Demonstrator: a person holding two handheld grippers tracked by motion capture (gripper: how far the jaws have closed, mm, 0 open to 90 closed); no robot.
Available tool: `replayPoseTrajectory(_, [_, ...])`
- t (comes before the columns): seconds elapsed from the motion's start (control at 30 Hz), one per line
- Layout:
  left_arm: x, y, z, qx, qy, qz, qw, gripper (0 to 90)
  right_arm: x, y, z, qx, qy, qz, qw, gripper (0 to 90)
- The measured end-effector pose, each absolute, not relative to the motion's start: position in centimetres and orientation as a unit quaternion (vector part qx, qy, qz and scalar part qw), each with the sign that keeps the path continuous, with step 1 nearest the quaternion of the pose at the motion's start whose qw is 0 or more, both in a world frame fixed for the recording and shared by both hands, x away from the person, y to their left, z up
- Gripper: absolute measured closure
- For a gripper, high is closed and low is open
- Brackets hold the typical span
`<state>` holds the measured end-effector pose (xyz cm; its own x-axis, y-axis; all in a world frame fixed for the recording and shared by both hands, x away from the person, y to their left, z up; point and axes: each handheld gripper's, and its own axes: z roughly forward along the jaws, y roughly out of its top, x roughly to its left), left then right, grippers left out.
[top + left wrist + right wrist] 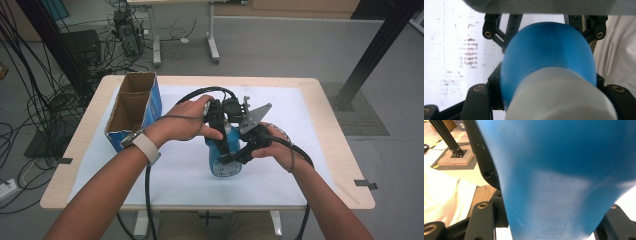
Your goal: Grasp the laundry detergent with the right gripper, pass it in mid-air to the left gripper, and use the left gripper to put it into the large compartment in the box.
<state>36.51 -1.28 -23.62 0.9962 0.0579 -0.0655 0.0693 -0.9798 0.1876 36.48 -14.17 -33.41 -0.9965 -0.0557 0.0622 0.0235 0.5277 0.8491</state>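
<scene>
Left gripper and right gripper meet mid-table, both clamped shut.

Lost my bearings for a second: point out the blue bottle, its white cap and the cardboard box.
blue bottle [226, 165], high view, lower body.
white cap [559, 97], left gripper view, side of the cap.
cardboard box [152, 107], high view, blue outer wall.

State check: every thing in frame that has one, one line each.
Blue plastic bottle with white cap: off the table's white sheet, tilted, held between both grippers.
Left gripper: jaws shut on the bottle, near its cap end.
Right gripper: jaws shut on the bottle body.
Blue cardboard box with two compartments: upright, top open, inside looks empty.
</scene>
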Motion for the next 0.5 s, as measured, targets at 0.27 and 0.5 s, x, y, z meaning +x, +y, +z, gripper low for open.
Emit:
replayPoseTrajectory(0.27, [36.5, -1.32, -23.59, 0.995, 0.032, -0.03, 0.095, 38.0, 36.5, -14.18, -33.39, 0.012, -0.872, -0.488, 0.037, 42.7])
replayPoseTrajectory(0.5, [36.46, -1.32, -23.57, 0.995, 0.031, -0.029, 0.094, 38.0, 36.48, -14.16, -33.39, 0.012, -0.872, -0.488, 0.038, 42.7])
